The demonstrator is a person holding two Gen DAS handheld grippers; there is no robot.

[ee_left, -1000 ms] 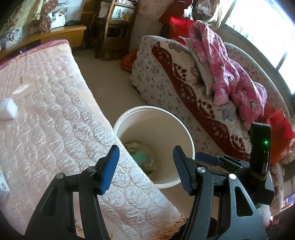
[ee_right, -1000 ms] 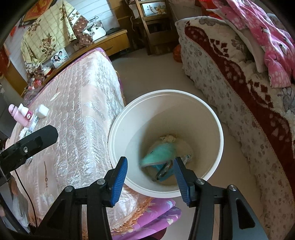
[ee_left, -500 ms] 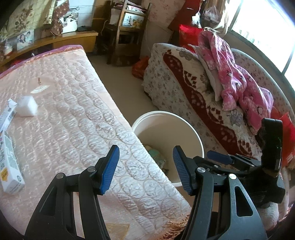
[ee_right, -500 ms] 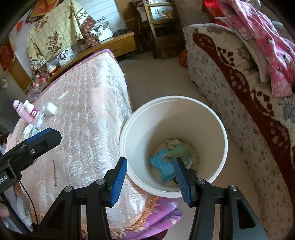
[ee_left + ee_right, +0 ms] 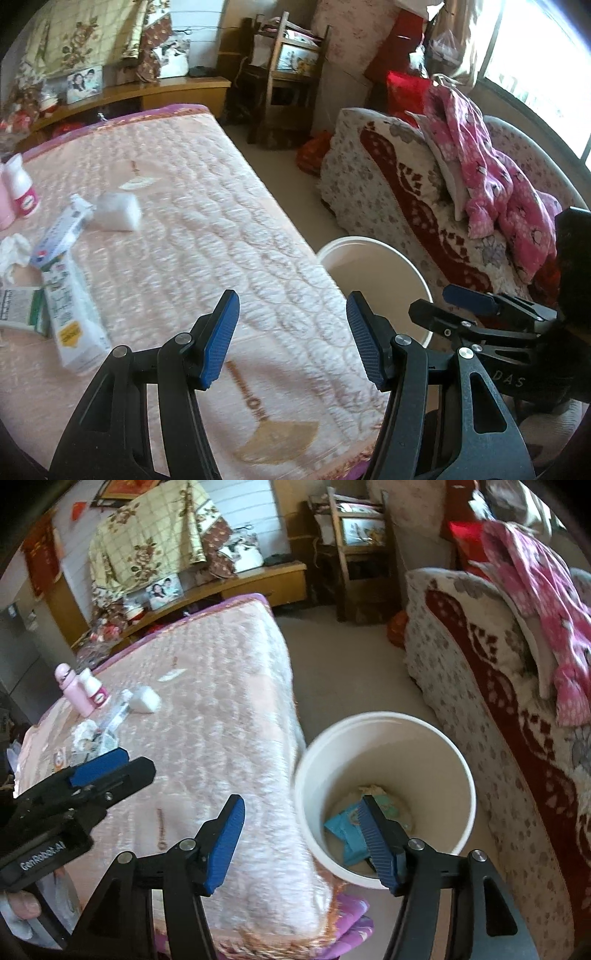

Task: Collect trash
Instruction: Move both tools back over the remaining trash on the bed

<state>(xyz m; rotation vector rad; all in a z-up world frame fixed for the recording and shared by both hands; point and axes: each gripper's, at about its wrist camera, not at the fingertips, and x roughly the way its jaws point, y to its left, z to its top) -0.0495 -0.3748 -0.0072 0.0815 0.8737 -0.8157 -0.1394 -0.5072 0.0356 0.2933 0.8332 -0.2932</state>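
A white bucket (image 5: 384, 734) stands on the floor between the bed and the sofa, with a teal wrapper (image 5: 347, 834) and other scraps in its bottom. Its rim also shows in the left wrist view (image 5: 373, 245). On the pink quilted bed (image 5: 207, 236) lie a white crumpled wad (image 5: 118, 211), long cartons (image 5: 70, 310) and a crumpled tissue (image 5: 13, 251). My left gripper (image 5: 291, 336) is open and empty above the bed's near end. My right gripper (image 5: 303, 842) is open and empty, at the bed's edge beside the bucket.
Pink and white bottles (image 5: 83, 692) stand at the bed's far left. A floral sofa (image 5: 498, 686) with pink clothing (image 5: 546, 602) is on the right. A wooden chair (image 5: 284, 85) and low cabinet (image 5: 147, 92) stand at the back. Bare floor (image 5: 280, 184) runs between bed and sofa.
Both grippers have swung left from over the bucket toward the bed. The cartons, tissue and bottles have come into the left wrist view. Both stay open and empty.
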